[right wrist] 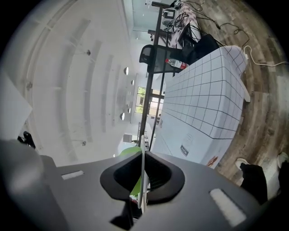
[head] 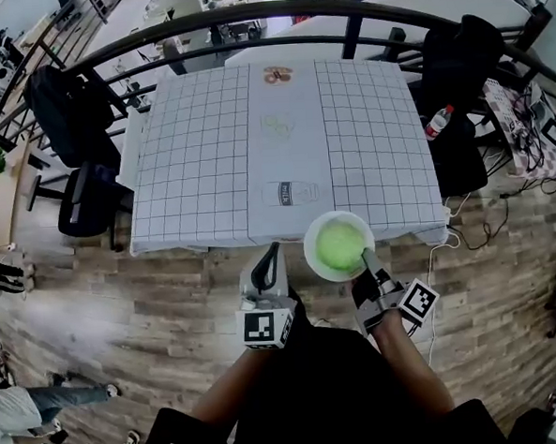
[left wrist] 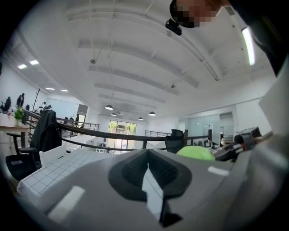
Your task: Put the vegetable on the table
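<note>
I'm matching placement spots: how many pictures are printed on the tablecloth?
3: a reddish picture at the far end, a faint green picture midway, a dark picture at the near end. None looks hidden.

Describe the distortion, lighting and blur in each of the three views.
Head view: fisheye bows the railing and table edges; light even, picture sharp. Left gripper view: dark round vignette, glaring ceiling light, left gripper body looks soft. Right gripper view: strongly warped and tilted; plate rim in the right gripper reads clearly.
</note>
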A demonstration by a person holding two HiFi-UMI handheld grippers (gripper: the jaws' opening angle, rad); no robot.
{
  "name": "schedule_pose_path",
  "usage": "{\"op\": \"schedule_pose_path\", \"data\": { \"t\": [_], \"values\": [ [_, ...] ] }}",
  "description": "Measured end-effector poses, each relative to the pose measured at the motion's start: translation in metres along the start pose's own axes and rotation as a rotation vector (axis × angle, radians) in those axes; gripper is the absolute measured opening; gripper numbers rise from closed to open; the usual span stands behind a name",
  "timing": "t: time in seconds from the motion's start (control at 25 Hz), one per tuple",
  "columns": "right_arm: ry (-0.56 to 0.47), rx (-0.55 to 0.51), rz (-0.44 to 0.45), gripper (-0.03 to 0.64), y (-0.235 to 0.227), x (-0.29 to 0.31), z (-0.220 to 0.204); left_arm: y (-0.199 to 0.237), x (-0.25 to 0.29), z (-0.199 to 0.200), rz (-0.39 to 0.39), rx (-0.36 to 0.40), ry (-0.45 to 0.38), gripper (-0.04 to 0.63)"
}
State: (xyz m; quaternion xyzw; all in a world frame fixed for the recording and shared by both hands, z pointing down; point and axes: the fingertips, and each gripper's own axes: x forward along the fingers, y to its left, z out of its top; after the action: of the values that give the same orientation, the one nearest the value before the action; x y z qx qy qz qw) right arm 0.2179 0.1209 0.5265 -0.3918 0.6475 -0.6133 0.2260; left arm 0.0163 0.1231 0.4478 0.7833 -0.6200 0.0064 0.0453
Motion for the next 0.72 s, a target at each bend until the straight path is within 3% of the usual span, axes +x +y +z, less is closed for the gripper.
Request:
{"op": "schedule_pose_path", "data": {
  "t": [0.72],
  "values": [
    [-0.063, 0.029, 0.007, 0.012, 0.027, 0.147, 0.003, 0.096, 0.111, 0.019, -0.129, -0.018, 0.022, 0.008]
  ]
}}
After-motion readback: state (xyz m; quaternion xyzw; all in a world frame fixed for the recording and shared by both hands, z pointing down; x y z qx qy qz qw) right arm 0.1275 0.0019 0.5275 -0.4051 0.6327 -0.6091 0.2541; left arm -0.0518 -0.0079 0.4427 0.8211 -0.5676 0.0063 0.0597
